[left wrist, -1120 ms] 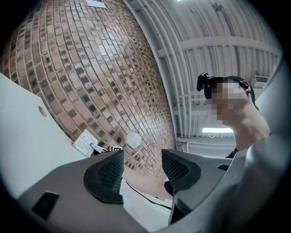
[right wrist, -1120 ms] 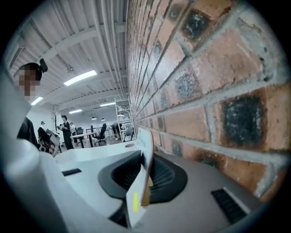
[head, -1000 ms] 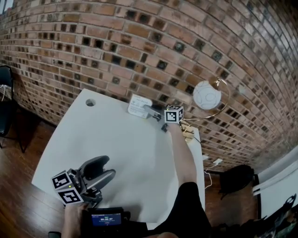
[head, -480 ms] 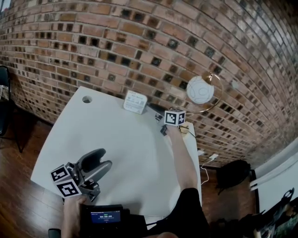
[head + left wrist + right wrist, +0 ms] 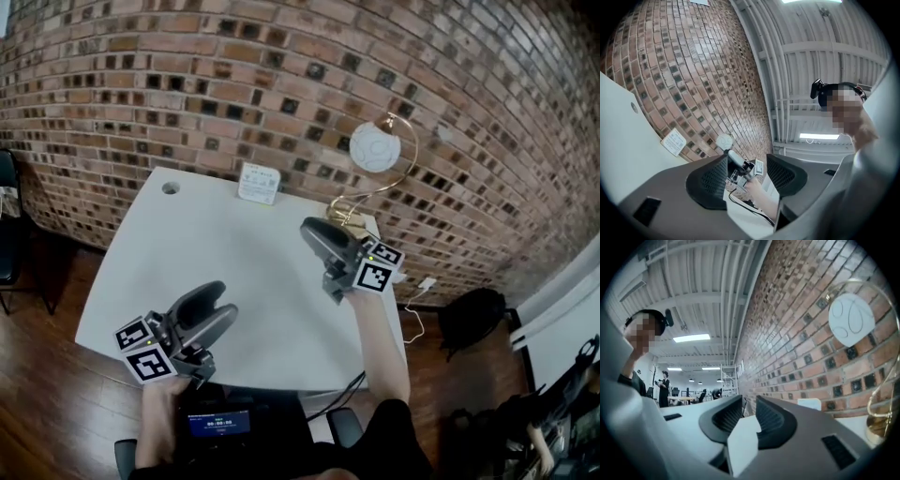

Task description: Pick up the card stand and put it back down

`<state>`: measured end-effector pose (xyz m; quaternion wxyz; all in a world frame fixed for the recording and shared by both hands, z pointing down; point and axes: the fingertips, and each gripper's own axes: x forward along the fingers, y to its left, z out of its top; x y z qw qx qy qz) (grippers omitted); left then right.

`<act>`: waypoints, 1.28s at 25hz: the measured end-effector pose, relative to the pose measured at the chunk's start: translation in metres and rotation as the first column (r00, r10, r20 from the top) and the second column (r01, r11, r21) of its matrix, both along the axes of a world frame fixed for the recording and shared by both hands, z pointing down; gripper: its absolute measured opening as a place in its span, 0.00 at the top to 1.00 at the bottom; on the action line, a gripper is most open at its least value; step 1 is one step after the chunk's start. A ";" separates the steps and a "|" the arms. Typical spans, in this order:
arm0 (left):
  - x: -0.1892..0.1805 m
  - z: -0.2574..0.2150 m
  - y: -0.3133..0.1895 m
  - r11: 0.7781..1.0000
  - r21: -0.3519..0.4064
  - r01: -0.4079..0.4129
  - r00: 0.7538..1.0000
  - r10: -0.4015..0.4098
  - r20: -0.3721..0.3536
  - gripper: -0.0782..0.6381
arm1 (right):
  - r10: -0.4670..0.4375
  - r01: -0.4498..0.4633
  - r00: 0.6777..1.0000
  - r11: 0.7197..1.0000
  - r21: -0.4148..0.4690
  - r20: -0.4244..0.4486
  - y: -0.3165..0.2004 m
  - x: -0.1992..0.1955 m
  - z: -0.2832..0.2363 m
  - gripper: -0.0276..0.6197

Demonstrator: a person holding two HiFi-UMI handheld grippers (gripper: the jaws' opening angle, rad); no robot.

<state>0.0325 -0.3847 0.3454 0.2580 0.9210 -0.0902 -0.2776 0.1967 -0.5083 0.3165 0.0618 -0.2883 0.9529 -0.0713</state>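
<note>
The card stand (image 5: 258,183), a small white upright card, stands at the table's far edge against the brick wall. It also shows small in the left gripper view (image 5: 674,141) and the right gripper view (image 5: 809,403). My right gripper (image 5: 317,236) hovers over the table's right side, well short of the stand. Its jaws are closing with a narrow gap and nothing between them (image 5: 749,411). My left gripper (image 5: 214,307) is held at the near left edge. It is open and empty (image 5: 746,176), and it points toward the right gripper.
A lamp with a white globe (image 5: 373,148) on a gold arc has its base (image 5: 349,217) at the table's far right corner, just behind the right gripper. The white table (image 5: 234,253) has a cable hole (image 5: 170,187) far left. A cable and plug (image 5: 424,284) hang off the right.
The right gripper was at the card stand by the wall, then let go and drew back toward me to the table's right side. The stand stays by the wall. The left gripper barely moved.
</note>
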 end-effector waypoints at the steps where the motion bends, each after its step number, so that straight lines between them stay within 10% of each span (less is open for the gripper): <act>1: 0.002 -0.003 0.007 1.000 0.005 -0.013 1.000 0.013 -0.001 0.54 | -0.012 0.011 0.999 1.000 0.012 0.046 0.027 -0.003 -0.007 0.78; 18: 0.001 -0.036 0.184 0.992 0.081 -0.094 0.995 0.090 0.052 0.54 | -0.105 0.058 0.975 0.971 0.234 0.197 0.345 -0.059 -0.033 0.81; 32: -0.016 -0.043 0.291 0.990 0.116 -0.086 0.994 0.077 0.075 0.54 | -0.117 0.076 0.982 0.965 0.253 0.151 0.450 -0.091 -0.046 0.82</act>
